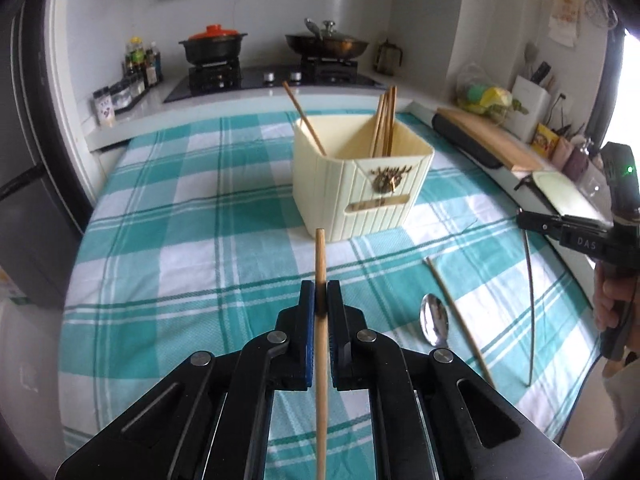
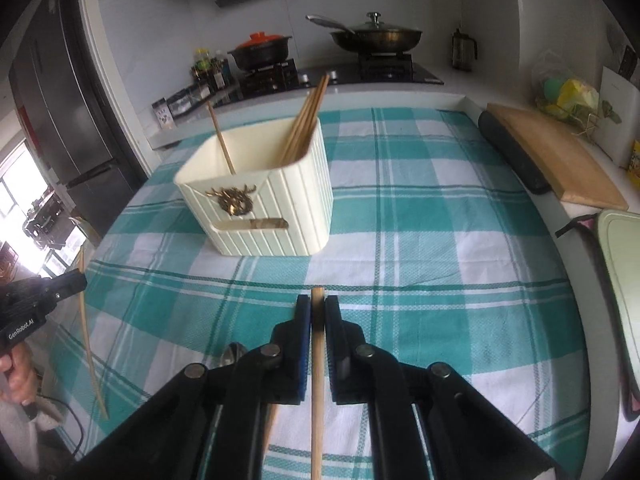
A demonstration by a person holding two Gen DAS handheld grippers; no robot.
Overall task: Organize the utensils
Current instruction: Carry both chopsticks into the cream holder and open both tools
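Chopsticks are the job here, and each gripper has one pinched between its blue pads: the left gripper [image 1: 320, 298] is clamped on a pale wooden chopstick [image 1: 320, 256] that pokes forward past the fingertips and runs back under the camera, and the right gripper [image 2: 317, 312] is clamped the same way on a slightly darker chopstick [image 2: 317, 380]. Both are held above the teal checked tablecloth [image 1: 180, 240], short of the cream ribbed utensil holder [image 1: 360, 184], which already has a bundle of chopsticks [image 1: 385, 120] leaning in its far corner and a single one slanting out on the other side. A wooden stick like this is light, stiff and smooth, so I judge a firm squeeze will not harm it, but with the pinch near one end the long free part could pivot or slide if the grip loosens; a hold nearer the middle would steady it more. Getting it into the holder probably means tipping it end-down over the open rim, clear of the leaning bundle. One more chopstick [image 1: 460, 320] and a metal spoon [image 1: 435, 322] lie on the cloth close together; the spoon is slick and heavier at the bowl, so its handle looks the better place to grip.
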